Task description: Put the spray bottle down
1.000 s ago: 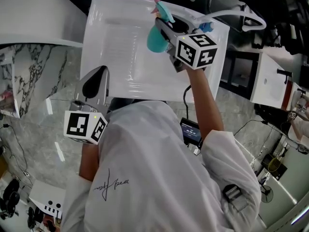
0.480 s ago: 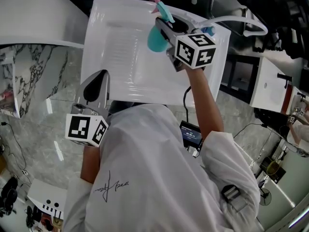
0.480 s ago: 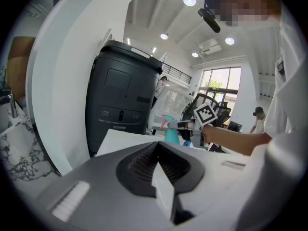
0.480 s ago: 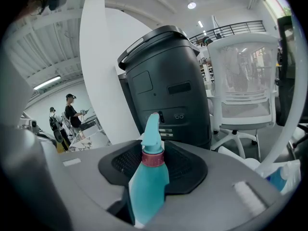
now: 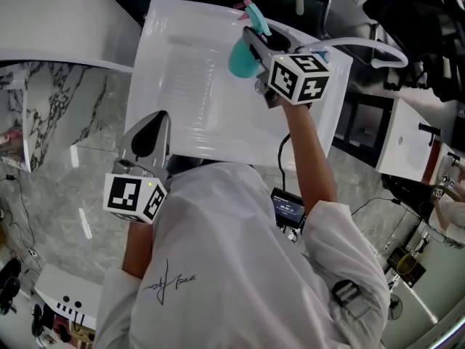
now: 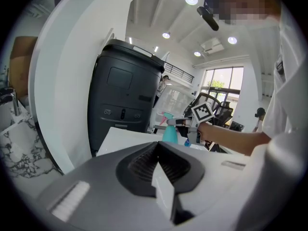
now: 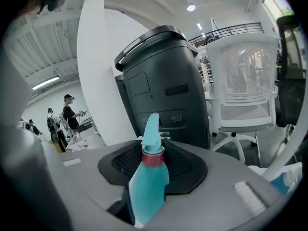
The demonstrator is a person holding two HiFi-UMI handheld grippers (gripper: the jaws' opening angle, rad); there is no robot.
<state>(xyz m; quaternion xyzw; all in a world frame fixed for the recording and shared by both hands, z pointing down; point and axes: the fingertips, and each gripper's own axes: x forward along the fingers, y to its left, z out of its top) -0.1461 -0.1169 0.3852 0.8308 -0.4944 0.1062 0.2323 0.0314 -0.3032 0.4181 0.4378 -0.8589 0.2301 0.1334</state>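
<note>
— Right gripper view: my right gripper (image 7: pixel 153 163) is clamped on the teal spray bottle (image 7: pixel 147 179), upright over the white table's (image 5: pixel 182 86) far right side.
— Left gripper (image 6: pixel 159 150)?
— Jaws together, empty, at the near left edge.

- the right tool (image 7: pixel 153 153) clamps a teal spray bottle (image 7: pixel 149 182) between its dark ribbed pads, one on either side of the body.
- the bottle stands upright, with a red collar under a teal nozzle head.
- a tall black unit (image 7: pixel 163 90) rises just behind it.
- a white chair (image 7: pixel 243 100) stands to the right.
- a person in black (image 7: pixel 71 113) stands far off at the left.
</note>
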